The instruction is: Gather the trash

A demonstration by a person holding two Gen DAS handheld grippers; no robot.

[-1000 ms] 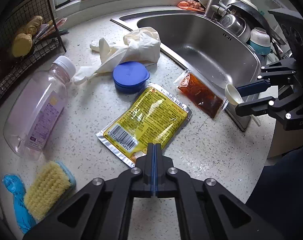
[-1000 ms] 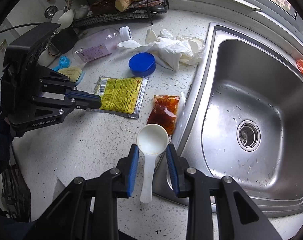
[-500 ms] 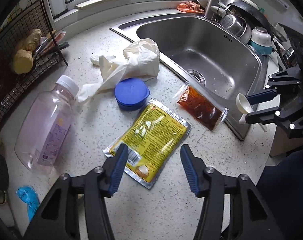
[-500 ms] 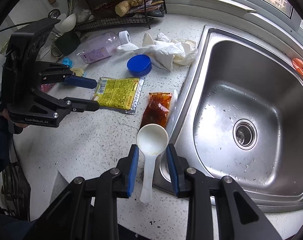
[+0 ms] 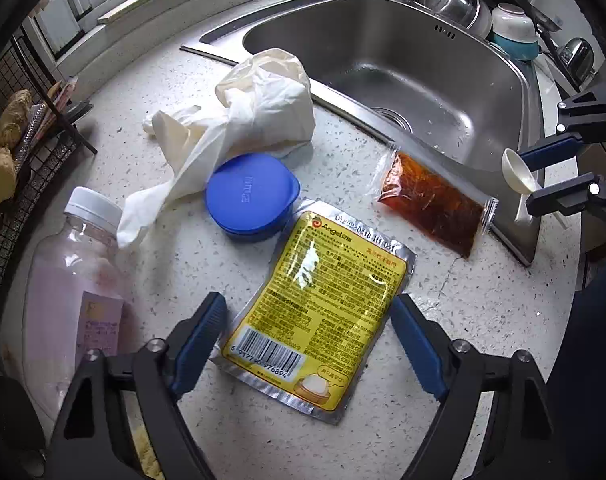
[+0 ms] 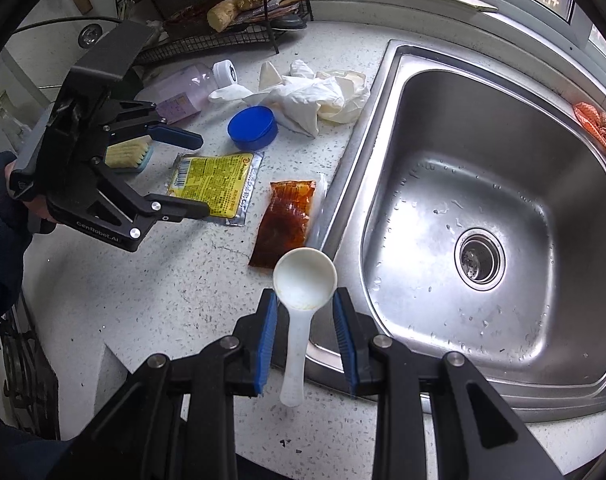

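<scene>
1. Trash is mostly uncollected: my left tool (image 5: 307,332) has just been opening, jaws wide astride the yellow packet (image 5: 323,312) at lower centre, not gripping.
2. My right tool (image 6: 305,312) grips a white scoop (image 6: 303,280).
3. Sauce pouch (image 5: 431,204), crumpled bag (image 5: 259,108) and bottle (image 5: 71,280) lie on the tabletop (image 5: 483,312).

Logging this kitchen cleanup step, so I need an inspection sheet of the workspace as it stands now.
Surface: speckled counter beside a steel sink.
Job's things: yellow packet and sauce packet lie flat; crumpled glove.
Clutter: blue lid, bottle, brush.
Grippers: left gripper open astride the yellow packet, jaws just opened; right gripper holds a white scoop.
Cables: one by the wire rack.
Surroundings: wire rack, window.
</scene>
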